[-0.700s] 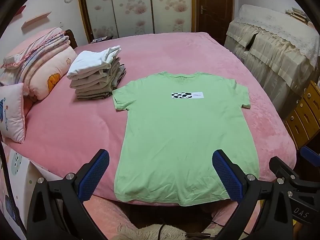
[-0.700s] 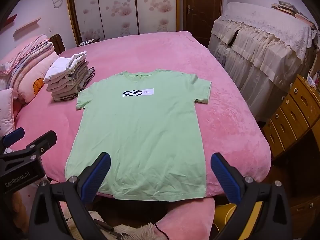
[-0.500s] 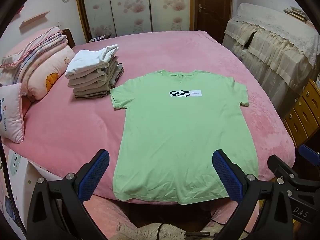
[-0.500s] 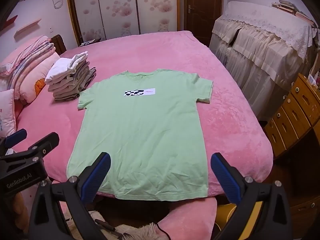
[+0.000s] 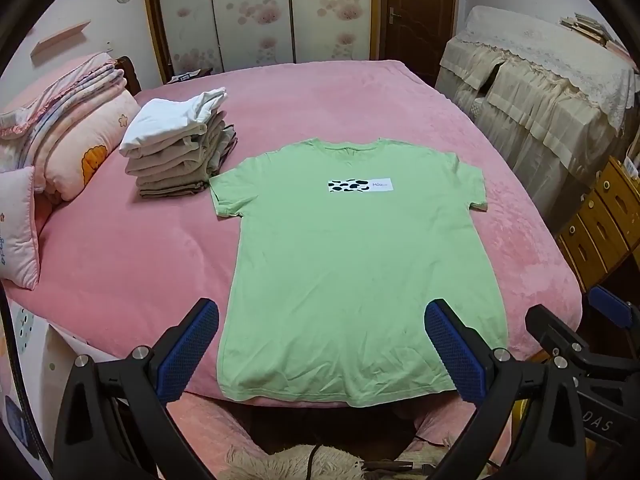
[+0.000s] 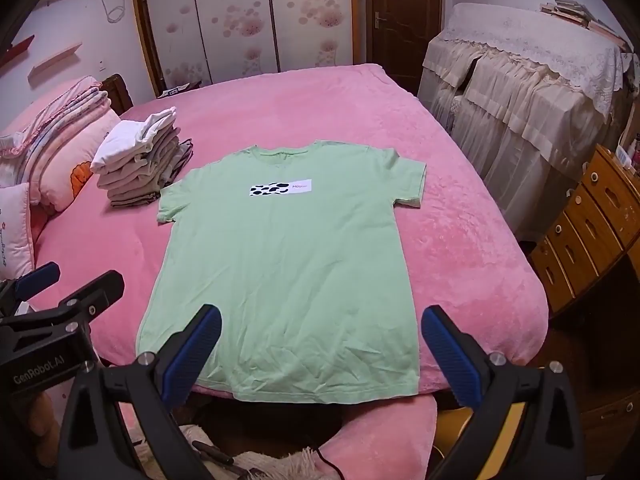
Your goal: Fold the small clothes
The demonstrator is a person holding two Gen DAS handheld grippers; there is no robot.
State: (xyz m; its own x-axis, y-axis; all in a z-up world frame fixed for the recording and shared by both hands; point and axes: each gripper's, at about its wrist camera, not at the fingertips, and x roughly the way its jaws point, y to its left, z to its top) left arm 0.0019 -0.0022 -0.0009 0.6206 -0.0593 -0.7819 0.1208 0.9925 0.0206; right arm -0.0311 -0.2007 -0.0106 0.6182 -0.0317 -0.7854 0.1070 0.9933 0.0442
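Pink bed [image 5: 120,260] in a bedroom, wardrobe doors and a dark door behind. Green tee [image 5: 352,264] spread flat, front up, neck away and hem nearest, lying ahead of and below both pairs of jaws; hem reaching the near edge of the bed, sleeves out to either side, a small black-and-white print across the chest. No fold made in it, so judged as the very start of this piece: laid out and smoothed, not yet gripped. Next move probably a descent to the cloth, one gripper to each side, at the hem corners or up at the shoulders; calls for pads nipping only a thin edge of fabric, both layers together, without catching the plush cover beneath, and for both sides lifting evenly so the fold lands square. Left gripper [image 5: 320,344] jaws wide apart, at full spread, nothing between the pads, touching nothing; hem's left corner just ahead of its left pad, right pad over the lower right of the tee. Right gripper [image 6: 320,350] likewise spread wide and empty, clear of the cloth; hem's right corner just ahead of its right pad, left pad over the lower left of the tee. Beyond the left sleeve, far ahead and left of both jaws, a stack [image 5: 176,152] of folded clothes, almost touching that sleeve; further left, pillows [image 5: 72,148]. Off to the right, a draped cabinet and wooden drawers [image 6: 592,220].
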